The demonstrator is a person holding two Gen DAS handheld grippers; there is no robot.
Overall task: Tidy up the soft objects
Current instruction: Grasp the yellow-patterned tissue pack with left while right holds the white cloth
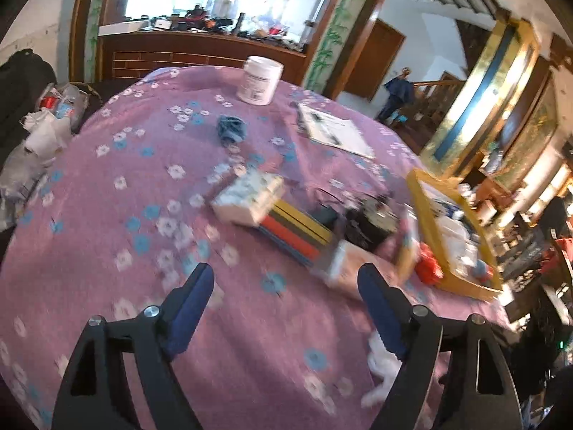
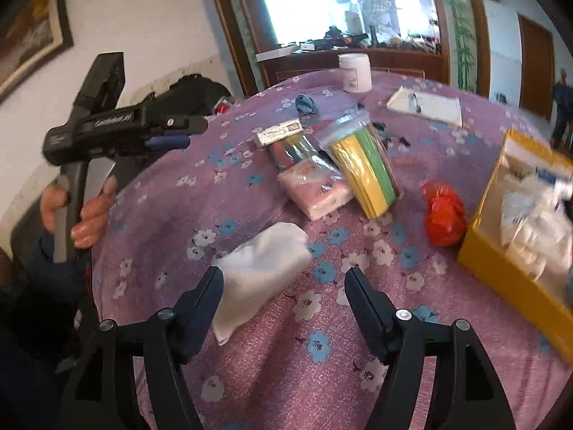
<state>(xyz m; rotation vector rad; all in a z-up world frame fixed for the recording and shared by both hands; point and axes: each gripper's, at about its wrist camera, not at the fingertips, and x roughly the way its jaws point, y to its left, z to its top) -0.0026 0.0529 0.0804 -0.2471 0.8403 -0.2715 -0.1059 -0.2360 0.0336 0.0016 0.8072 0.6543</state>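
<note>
Right wrist view: soft things scattered on the purple flowered desk (image 2: 272, 376).
Yellow box (image 2: 501, 261) at right; white cloth (image 2: 261, 268) lies beside the right gripper (image 2: 283, 279), fingers apart, empty; left gripper (image 1: 286, 279) fingers likewise apart, holding nothing.

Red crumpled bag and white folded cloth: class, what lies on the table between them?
In the right wrist view, only bare flowered tablecloth separates the white folded cloth from the red crumpled bag.
</note>
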